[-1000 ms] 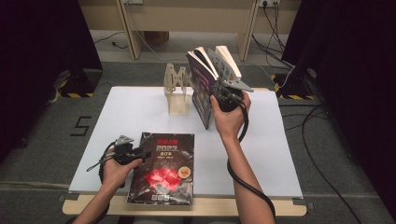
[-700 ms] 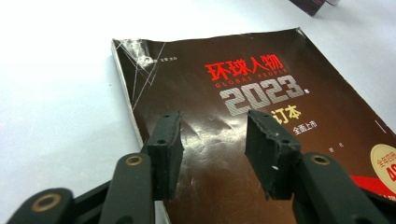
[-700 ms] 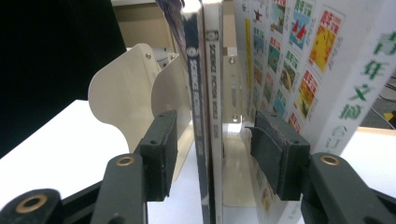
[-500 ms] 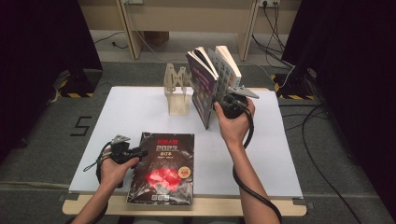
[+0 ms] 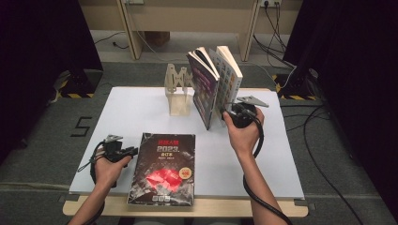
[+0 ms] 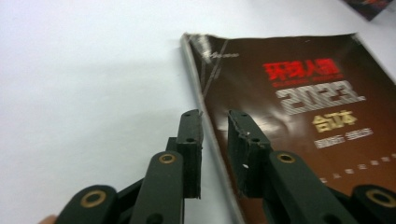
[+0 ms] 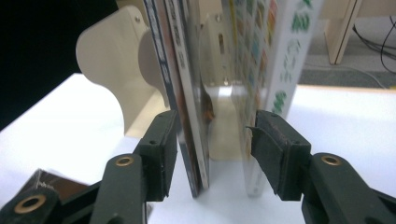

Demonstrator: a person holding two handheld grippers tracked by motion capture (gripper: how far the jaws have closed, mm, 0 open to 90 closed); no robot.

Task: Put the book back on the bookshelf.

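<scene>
Spine edge of dark magazine [image 6: 299, 121] between left claw [image 6: 214, 122] jaws.

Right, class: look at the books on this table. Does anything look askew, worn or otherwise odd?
Yes. The two upright books lean apart at the top instead of standing straight, held between the right gripper fingers beside the wooden stand. The flat dark book shows a scuffed, creased spine edge and corner, which sits between the left gripper fingers.
</scene>
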